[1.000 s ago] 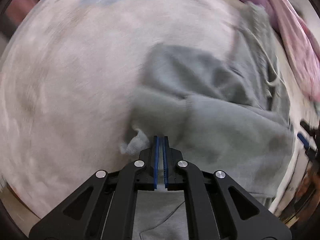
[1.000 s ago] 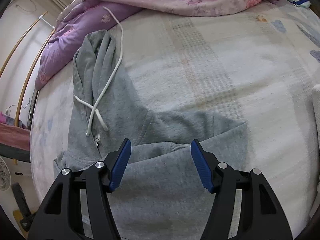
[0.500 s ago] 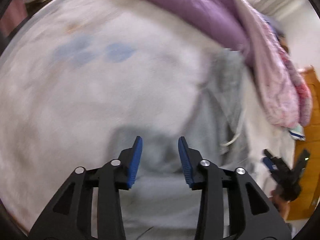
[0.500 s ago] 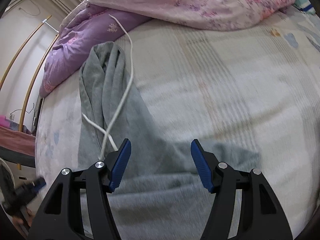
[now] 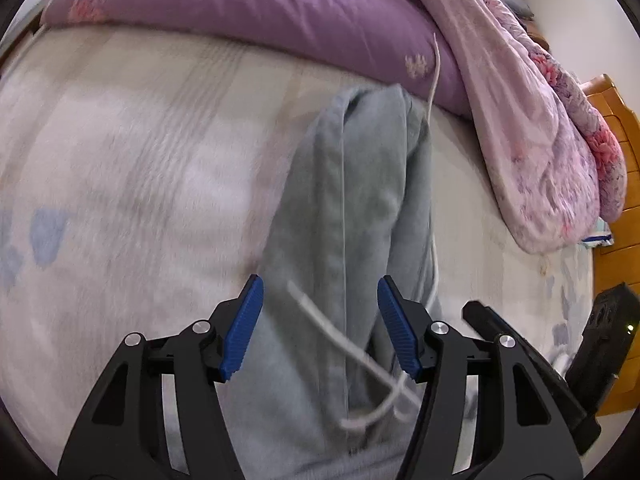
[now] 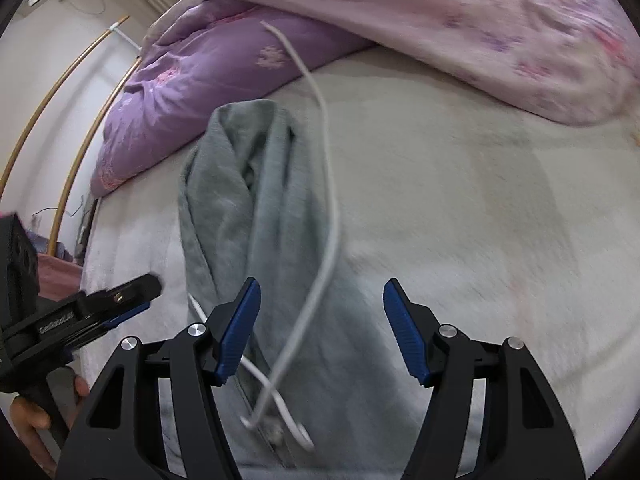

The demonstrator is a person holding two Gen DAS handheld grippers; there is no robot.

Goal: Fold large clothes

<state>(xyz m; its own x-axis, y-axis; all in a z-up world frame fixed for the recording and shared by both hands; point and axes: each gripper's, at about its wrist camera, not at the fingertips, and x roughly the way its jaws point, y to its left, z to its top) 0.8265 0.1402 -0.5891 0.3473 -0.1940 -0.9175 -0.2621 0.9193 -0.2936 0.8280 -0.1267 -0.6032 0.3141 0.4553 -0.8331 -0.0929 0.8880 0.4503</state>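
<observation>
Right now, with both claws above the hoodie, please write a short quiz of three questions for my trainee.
1. True or false: the left claw is shut on the grey hoodie.
2. What colour is the hoodie's drawstring?
3. The hood lies closest to: A) the purple quilt B) the wooden furniture.

Key: 1 false, both it and the right claw are open; 2 white; 3 A.
</observation>
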